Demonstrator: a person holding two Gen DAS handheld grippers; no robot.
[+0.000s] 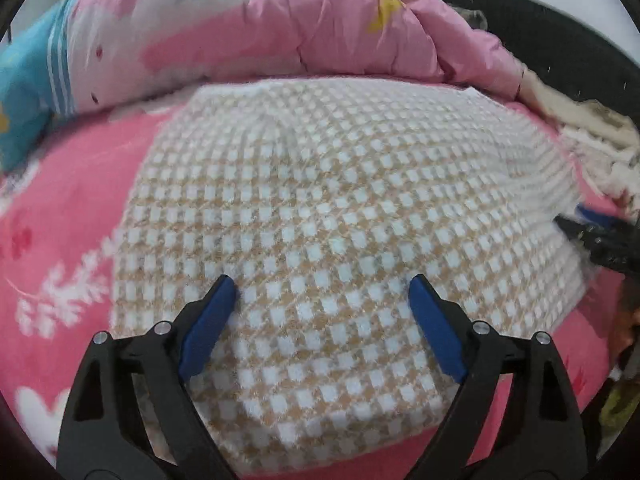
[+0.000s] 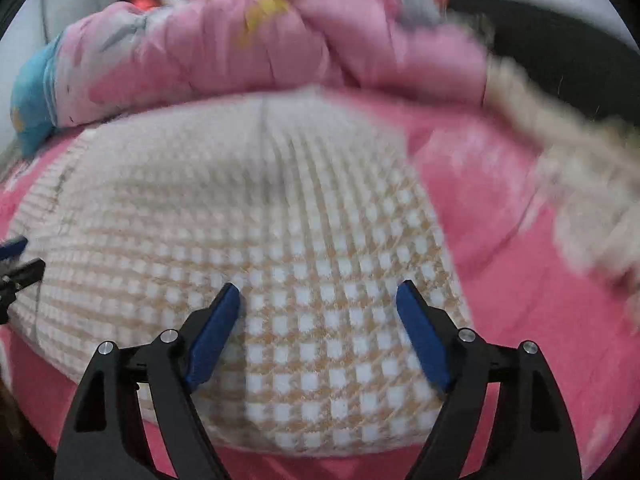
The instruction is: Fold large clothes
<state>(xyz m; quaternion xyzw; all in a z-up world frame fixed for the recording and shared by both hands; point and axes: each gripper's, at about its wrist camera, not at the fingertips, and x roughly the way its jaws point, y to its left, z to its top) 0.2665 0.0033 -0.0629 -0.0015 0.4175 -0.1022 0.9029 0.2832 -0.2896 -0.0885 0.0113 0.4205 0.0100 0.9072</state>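
Note:
A white and tan checked garment [image 1: 320,220] lies folded flat on a pink bed sheet [image 1: 76,220]. It also shows in the right wrist view [image 2: 248,216], blurred by motion. My left gripper [image 1: 322,286] is open and empty, just above the garment's near part. My right gripper [image 2: 318,294] is open and empty over the garment's near right part. The right gripper's tip shows at the right edge of the left wrist view [image 1: 600,240]. The left gripper's tip shows at the left edge of the right wrist view [image 2: 16,264].
A pink flowered quilt [image 1: 280,28] is heaped behind the garment, with a blue pillow [image 1: 24,92] at the left. A pile of cream and beige clothes [image 1: 592,136] lies at the right, blurred in the right wrist view [image 2: 580,168]. A dark headboard [image 1: 560,24] stands behind.

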